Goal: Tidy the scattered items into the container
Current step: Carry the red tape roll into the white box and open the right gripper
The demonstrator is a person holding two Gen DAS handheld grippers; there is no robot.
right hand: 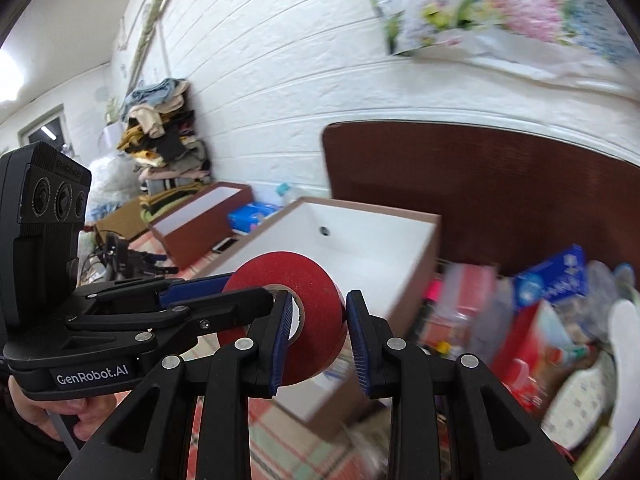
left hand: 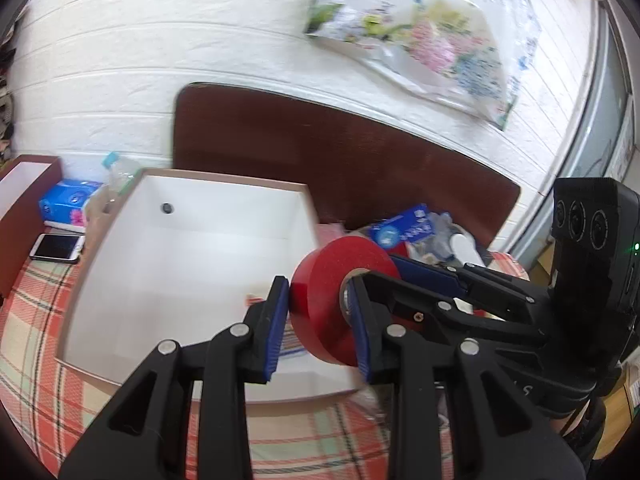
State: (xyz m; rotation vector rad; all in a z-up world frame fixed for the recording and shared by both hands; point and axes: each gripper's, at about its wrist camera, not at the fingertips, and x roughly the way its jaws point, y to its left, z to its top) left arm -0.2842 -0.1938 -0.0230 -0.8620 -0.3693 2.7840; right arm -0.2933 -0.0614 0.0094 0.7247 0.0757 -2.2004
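Blue-padded fingers of the left gripper (left hand: 318, 300) sit right against the lens, nearly closed on a red roll of adhesive tape (left hand: 320, 308). One pad presses each flat side. The right gripper (right hand: 316, 312) is on the same roll. From the left wrist view, one of its fingers seems to reach into the core. In its own view a thin gap shows between its outer pad and the tape, so I cannot tell whether it is actually gripping.

The roll hangs in the air above the near right corner of the open white-lined cardboard box (left hand: 224, 208). That box stands on the plaid-covered bed, close to the dark headboard.

The risk lies in this shared hold. If one pair of fingers opens while the other is loose, the roll could fall on edge. It could then hit the box rim and roll off towards the bed's right edge. If both pull at once, the roll could twist out of the pads.

The fingers and the roll hide much of the box floor. Something small and reddish lies there, too covered to name. The heap of scattered packets (right hand: 528, 320) along the bed's right side is smeared with blur, and only a blue wrapper reads clearly.
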